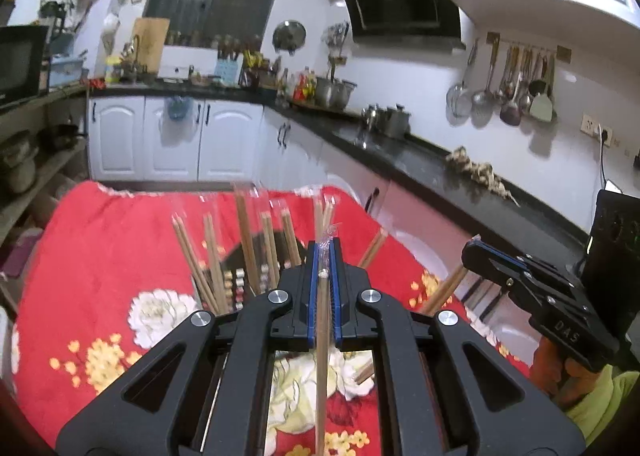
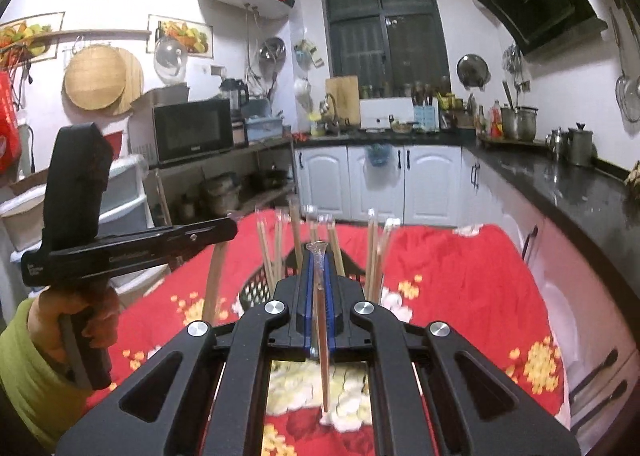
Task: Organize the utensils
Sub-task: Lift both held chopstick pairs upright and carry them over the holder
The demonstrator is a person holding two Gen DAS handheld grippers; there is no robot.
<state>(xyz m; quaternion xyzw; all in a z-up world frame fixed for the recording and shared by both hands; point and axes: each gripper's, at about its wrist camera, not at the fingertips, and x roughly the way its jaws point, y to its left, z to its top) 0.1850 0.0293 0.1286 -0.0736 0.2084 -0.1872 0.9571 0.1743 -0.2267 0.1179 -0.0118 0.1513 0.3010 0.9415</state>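
Both units up over the red floral cloth [image 1: 100,256], each clamped on a pair of wrapped chopsticks. Left gripper [image 1: 324,252]: blue pads [image 1: 313,288] pressed nearly together, pinching a wrapped chopstick pair [image 1: 322,356] that runs along the finger axis, wrapper tip poking just past the fingertips, the long end trailing back under the body toward the camera. Seen from the right wrist view, same left gripper [image 2: 230,230] held roughly level, nose pointing toward the holder, chopsticks hanging down and slightly tilted below the nose; left hand [image 2: 80,316] wrapped around the pistol grip beneath, green sleeve at the wrist. Right gripper [image 2: 319,256]: pads closed on a second wrapped chopstick pair [image 2: 322,336], clear wrapper end flaring just beyond the tips, stick running back between the linkage arms. From the left wrist view, right gripper [image 1: 470,250] sits off to the side, tilted nose-up toward the middle, chopsticks angling down below it; right hand [image 1: 560,372] on the grip under it. Black slotted chopstick holder [image 2: 256,288] on the cloth directly ahead of both noses, already stuffed with upright and leaning wrapped chopsticks [image 1: 248,240]. Neither held pair touching the holder as far as visible. Dark countertop [image 1: 420,164] off to the right side.
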